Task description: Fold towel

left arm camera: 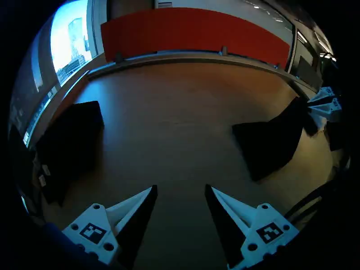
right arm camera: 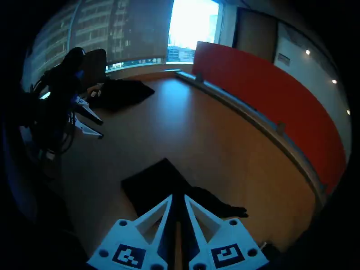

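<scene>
A dark towel (left arm camera: 270,144) lies on the wooden table, one corner drawn up toward my right gripper (left arm camera: 327,104) at the far right of the left gripper view. In the right gripper view the towel (right arm camera: 155,182) spreads just ahead of my right gripper (right arm camera: 178,200). Its fingers are nearly together with dark cloth pinched between them. My left gripper (left arm camera: 181,191) hovers open over bare table, well left of the towel, nothing between its fingers. It shows again as the left gripper (right arm camera: 92,122), open, held by a person's dark sleeve (right arm camera: 58,96).
A second dark cloth pile (left arm camera: 69,139) sits at the table's left side, shown as the pile (right arm camera: 121,92) near the window. A red partition (left arm camera: 193,31) runs along the table's far edge. The wooden tabletop (left arm camera: 180,117) spans between the two cloths.
</scene>
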